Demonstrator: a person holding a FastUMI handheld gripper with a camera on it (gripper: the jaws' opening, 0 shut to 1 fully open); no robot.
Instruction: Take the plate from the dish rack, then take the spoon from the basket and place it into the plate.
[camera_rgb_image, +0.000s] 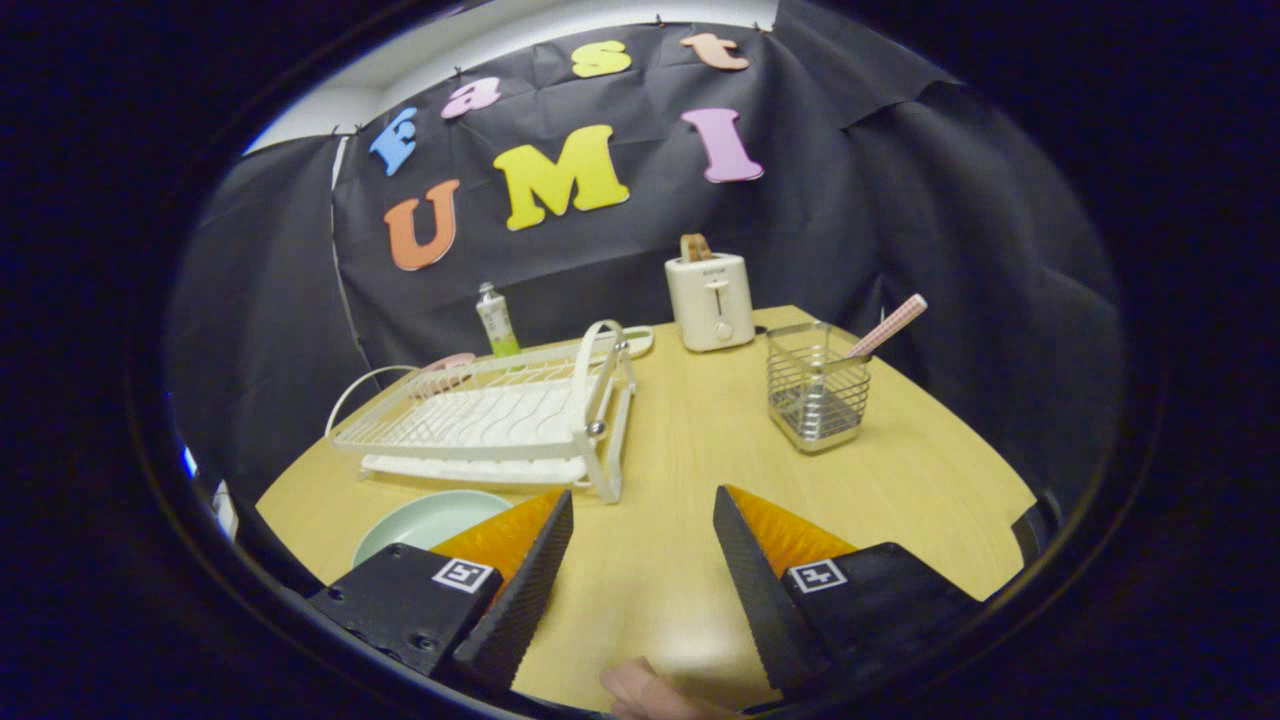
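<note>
From the gripper view I have the gripper (640, 540) hovering over bare table (700, 450), its fingers spread wide apart with nothing between them. The plate (425, 522), pale green, lies flat on the table just in front of the dish rack (500, 415) and partly behind my left finger (520, 580), so I judge the first step done. The spoon (890, 325) stands tilted in the wire basket (815, 385), its pink handle leaning out over the far rim, well beyond my right finger. My worry is that thin, slanted handle: if I close off-centre it may slip or pivot, and a snagged lift could tip the light basket. Swinging left afterwards, I could clip the rack's corner. The gripper is held low, pointed forward and slightly downward; a fingertip (640, 690) shows just behind it.
</note>
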